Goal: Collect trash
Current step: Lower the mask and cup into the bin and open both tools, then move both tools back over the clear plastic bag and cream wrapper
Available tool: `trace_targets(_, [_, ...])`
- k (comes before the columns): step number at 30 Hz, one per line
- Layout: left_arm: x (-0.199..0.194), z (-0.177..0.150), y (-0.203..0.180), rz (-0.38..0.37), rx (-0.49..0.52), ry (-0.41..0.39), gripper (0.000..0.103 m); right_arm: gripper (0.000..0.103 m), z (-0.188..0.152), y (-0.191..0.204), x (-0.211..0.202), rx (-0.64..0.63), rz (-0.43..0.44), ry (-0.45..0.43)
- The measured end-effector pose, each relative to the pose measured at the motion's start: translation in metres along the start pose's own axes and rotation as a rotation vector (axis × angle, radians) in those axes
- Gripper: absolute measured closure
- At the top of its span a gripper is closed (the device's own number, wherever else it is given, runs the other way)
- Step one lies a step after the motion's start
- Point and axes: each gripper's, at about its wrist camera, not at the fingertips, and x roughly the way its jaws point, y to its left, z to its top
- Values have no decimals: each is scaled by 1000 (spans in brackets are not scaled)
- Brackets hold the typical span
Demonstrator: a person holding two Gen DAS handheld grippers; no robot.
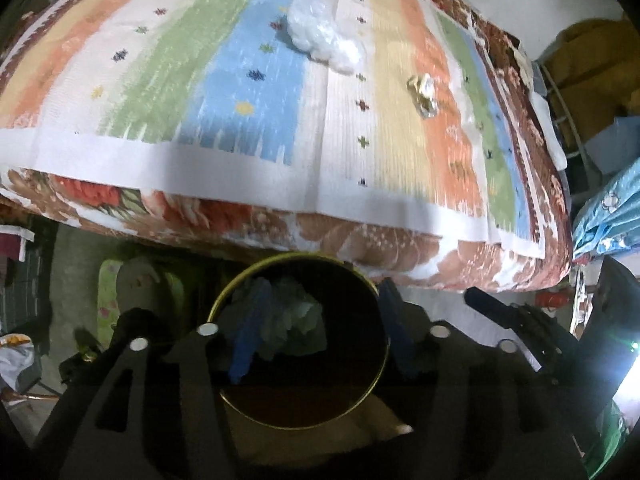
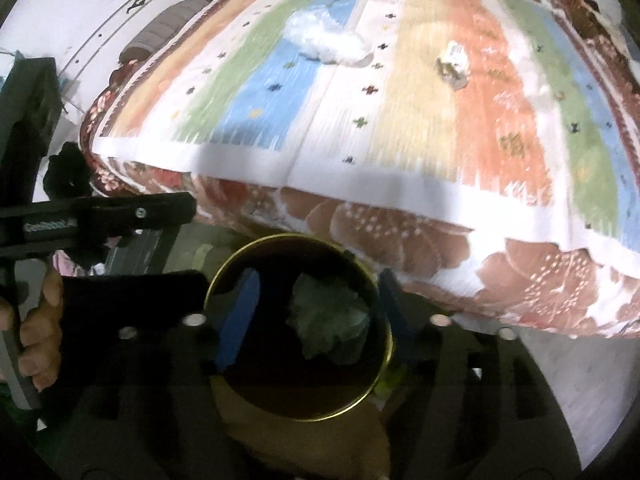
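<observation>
A dark round bin with a gold rim (image 1: 224, 300) (image 2: 224, 272) stands on the floor against the bed's edge. Crumpled pale-green trash (image 1: 296, 320) (image 2: 328, 320) lies inside it. My left gripper (image 1: 324, 286) hangs over the bin mouth, blue fingers (image 1: 248, 340) spread, nothing between them. My right gripper (image 2: 318, 276) is over the same bin, open and empty too. On the bed lie a crumpled white plastic bag (image 1: 320, 36) (image 2: 324, 38) and a small crushed wrapper (image 1: 424, 90) (image 2: 452, 62). A hand (image 2: 40, 320) holds the left gripper's handle.
A striped blanket (image 1: 248, 92) (image 2: 400, 120) covers the bed over a floral mattress (image 1: 360, 240). A pale slipper (image 1: 136, 284) lies on the floor left of the bin. Blue cloth (image 1: 608, 208) hangs at the right. A grey roll (image 2: 160, 36) rests by the wall.
</observation>
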Motion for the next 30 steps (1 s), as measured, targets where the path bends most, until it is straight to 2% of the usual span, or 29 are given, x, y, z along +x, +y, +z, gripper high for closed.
trace_targets(1, [-2, 1, 0, -6, -6, -14, 29, 31, 1, -1, 0, 2, -6, -4])
trace_targets(3, [-5, 2, 3, -36, -31, -42, 13, 29, 2, -5, -1, 11, -17, -11])
trace_targets(4, [-7, 2, 5, -44, -45, -56, 6, 25, 3, -6, -1, 11, -21, -16])
trace_targets(8, [-8, 8, 11, -16, -86, -109, 6, 9, 5, -7, -5, 12, -33, -68])
trace_targets(9, [-7, 11, 13, -3, -98, -118, 6, 8, 6, -8, -7, 16, -35, -82])
trace_targets(13, [-8, 25, 19, 37, -129, -165, 6, 8, 14, -15, -11, 52, -62, -126])
trace_targets(23, [-8, 72, 14, 32, -153, -295, 6, 8, 44, -38, -18, 142, -98, -233])
trace_targets(30, [0, 105, 16, 50, -126, -331, 6, 8, 71, -60, -13, 186, -115, -284])
